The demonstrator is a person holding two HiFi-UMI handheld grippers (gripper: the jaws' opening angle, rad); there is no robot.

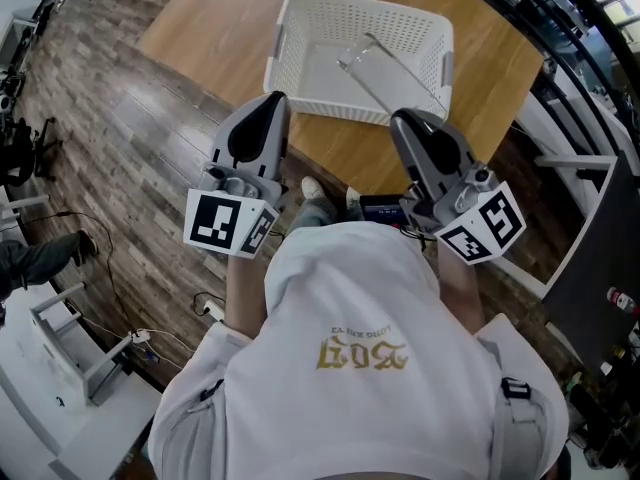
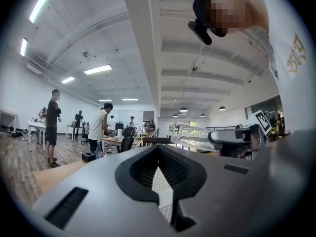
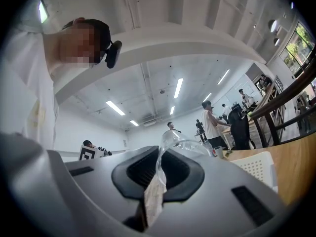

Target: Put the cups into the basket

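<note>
Head view: white basket (image 1: 300,13) stands on the wooden tabletop (image 1: 215,28), upper centre of frame. Wood-plank floor (image 1: 110,138) on the left side of the frame.

Right hand-held gripper (image 1: 405,118): sits at the basket's near wall, right of centre, marker cube (image 1: 482,226) toward the lower right. Its jaws are pinched on the wall of a clear plastic cup (image 1: 385,73). The cup lies tilted on its side and reaches from the jaws up and left across the basket's interior. Cannot tell whether it touches the basket bottom.

Right gripper view: hand-held gripper (image 3: 159,157) has its pads clamped on the thin clear wall of the cup (image 3: 185,147), which juts out past the jaw tips. A corner of the basket (image 3: 256,167) shows at lower right, the tabletop (image 3: 296,162) behind it.

Left hand-held gripper (image 1: 270,103): just beside the basket's near-left corner, apart from the cup, its marker cube (image 1: 228,223) below it. Left gripper view: hand-held gripper (image 2: 159,147) has its jaws pressed together with nothing between them. The basket's perforated white wall (image 2: 160,184) shows through the slot below the pads. The cup (image 2: 190,137) and the right hand-held gripper (image 2: 232,137) appear at centre right.
</note>
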